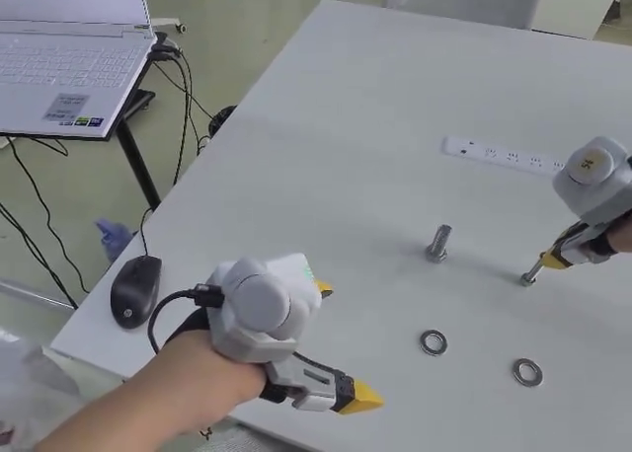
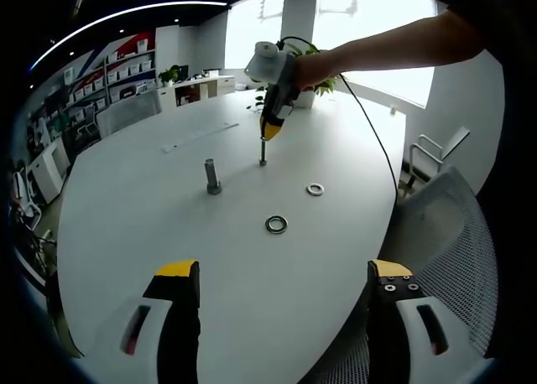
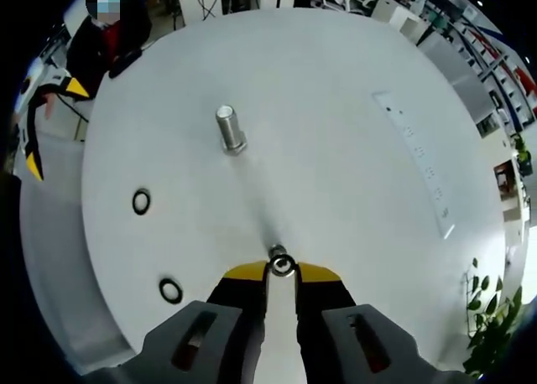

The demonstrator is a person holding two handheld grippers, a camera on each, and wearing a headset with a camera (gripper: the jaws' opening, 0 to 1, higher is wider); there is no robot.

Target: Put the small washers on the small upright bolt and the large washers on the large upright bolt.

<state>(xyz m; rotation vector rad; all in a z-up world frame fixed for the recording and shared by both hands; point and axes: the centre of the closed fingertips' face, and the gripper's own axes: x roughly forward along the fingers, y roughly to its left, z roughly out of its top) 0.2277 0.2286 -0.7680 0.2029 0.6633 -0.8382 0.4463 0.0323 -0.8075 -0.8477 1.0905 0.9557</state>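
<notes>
Cut off at the head view's top left edge: laptop point(image 1: 69, 57), sticker text too small to read. Cropped by the right edge: right gripper point(image 1: 545, 262), its body covering the far end of the power strip point(image 1: 499, 156). In the right gripper view, top of small upright bolt point(image 3: 281, 265) tucked between nearly closed jaws; unclear what, if anything, is gripped there.

No legible txt or nos.

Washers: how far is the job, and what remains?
Done: nothing visibly on the large bolt. In hand: the right gripper is at the top of the small bolt; whether it holds a washer is unclear. Left: two washers lie on the table; the left gripper is open, empty.
</notes>
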